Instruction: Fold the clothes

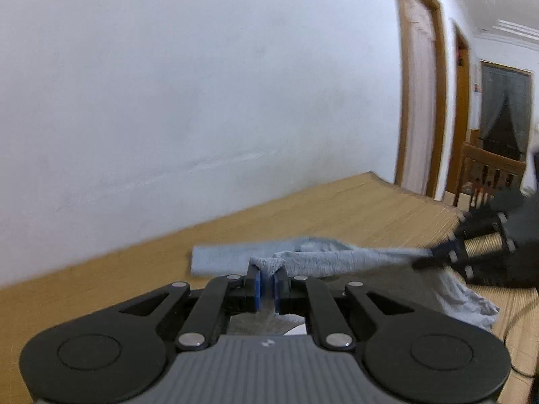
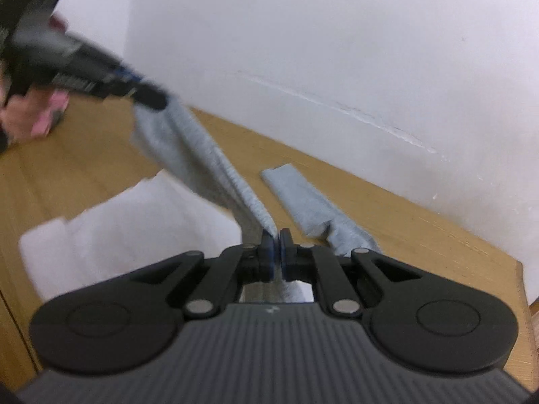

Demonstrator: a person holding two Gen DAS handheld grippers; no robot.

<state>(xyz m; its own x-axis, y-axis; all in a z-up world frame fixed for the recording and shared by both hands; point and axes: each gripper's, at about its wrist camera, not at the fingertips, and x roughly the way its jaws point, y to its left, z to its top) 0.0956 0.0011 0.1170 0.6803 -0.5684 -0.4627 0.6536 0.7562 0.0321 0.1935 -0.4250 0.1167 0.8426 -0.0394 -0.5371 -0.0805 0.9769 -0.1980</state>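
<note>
Grey garment stretches taut between left claw and right claw.

L gripper clamped; R gripper clamped.

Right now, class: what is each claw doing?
Left claw: closed on the grey garment.
Right claw: closed on the same grey garment, which stretches between the two above the wooden table.

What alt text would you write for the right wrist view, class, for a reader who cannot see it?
The right gripper is shut on a grey garment, which stretches up-left to the left gripper, also clamped on it. A sleeve and white cloth lie on the wooden table.
</note>
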